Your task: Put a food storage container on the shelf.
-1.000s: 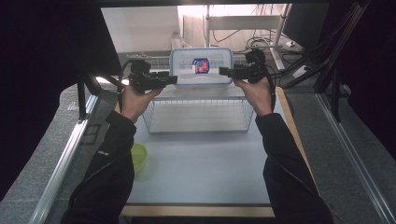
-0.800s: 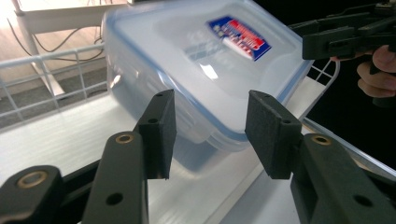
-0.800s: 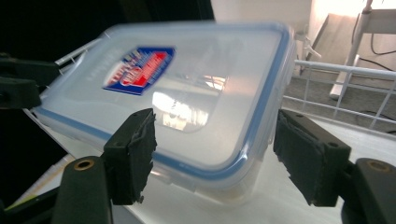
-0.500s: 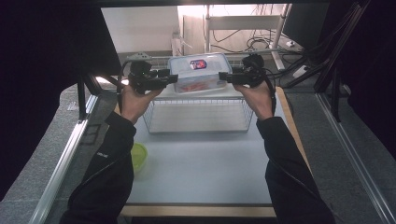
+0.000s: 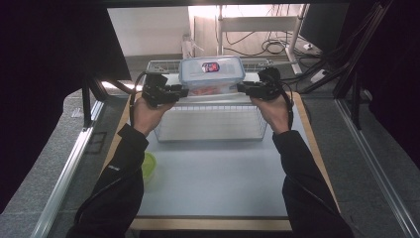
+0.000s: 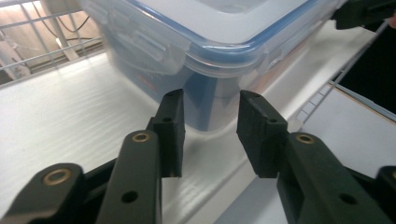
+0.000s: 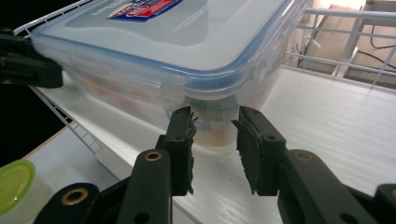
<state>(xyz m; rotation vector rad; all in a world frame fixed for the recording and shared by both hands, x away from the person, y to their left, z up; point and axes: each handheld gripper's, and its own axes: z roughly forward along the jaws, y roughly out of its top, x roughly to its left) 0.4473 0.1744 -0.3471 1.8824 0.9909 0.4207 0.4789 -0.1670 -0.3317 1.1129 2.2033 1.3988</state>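
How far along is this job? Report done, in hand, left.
Done: left gripper and right gripper sit at opposite ends of the lidded plastic container, jaws open. In hand: the container is braced between them by the far rim of the wire basket. Left: probably placing it, then backing both grippers off.

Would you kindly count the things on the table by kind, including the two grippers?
Clear lidded boxes: 1
Wire baskets: 1
Green lids: 1
Grippers: 2, left gripper and right gripper, one at each end of the box
Total: 5
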